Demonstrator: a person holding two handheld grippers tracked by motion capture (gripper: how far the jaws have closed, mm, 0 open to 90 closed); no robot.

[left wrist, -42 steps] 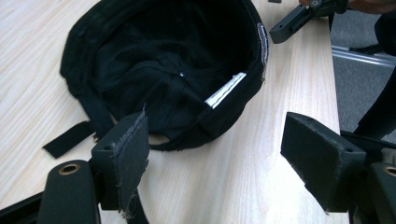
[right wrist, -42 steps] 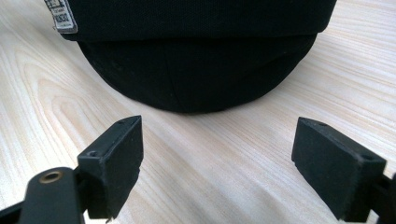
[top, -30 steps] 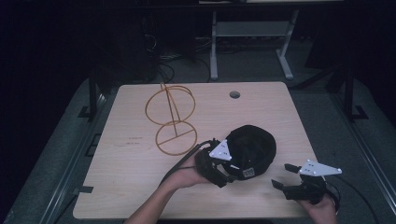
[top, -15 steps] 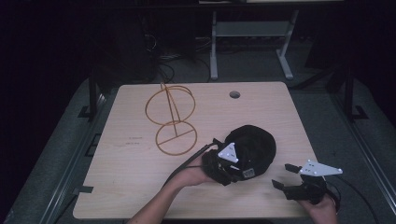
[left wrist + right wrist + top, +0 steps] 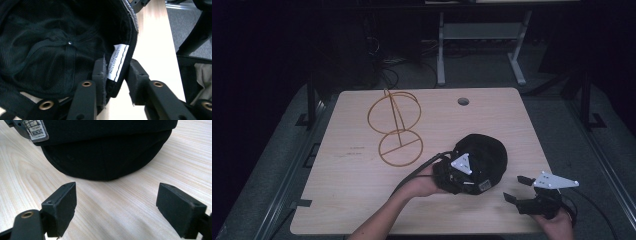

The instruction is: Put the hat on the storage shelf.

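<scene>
Change: left tool (image 5: 472, 177) nudged farther over the black cap (image 5: 479, 160) than a second ago, jaws just closing on the brim edge; cap itself in the same spot on the tabletop (image 5: 362, 200).
Left tool: pinching the cap's rim, one pad inside by the white care label (image 5: 119, 61), the other outside; fabric squeezed between them in the left gripper view (image 5: 117, 85).
Meaning: likely the grasp step just completed, cap probably ready to lift; hold looks narrow, on the hem alone, so slippage possible.
Right tool: spread wide and empty (image 5: 116, 205), resting low at the near right edge (image 5: 524, 192), just beside the cap's crown, not touching.
Cap position: near right part of the tabletop, well apart from the wire stand (image 5: 396, 127) at far left.
Cap material: soft black cloth, mesh lining and stitched seams inside, small woven patch (image 5: 37, 130) on the outside; domed crown (image 5: 105, 157), limp under load by the look of it.
Stand: thin golden wire, two hoops joined by a stem, rigid and light-looking.
Tabletop: pale wood grain, smooth, one round cable hole (image 5: 463, 101) at the far edge.
</scene>
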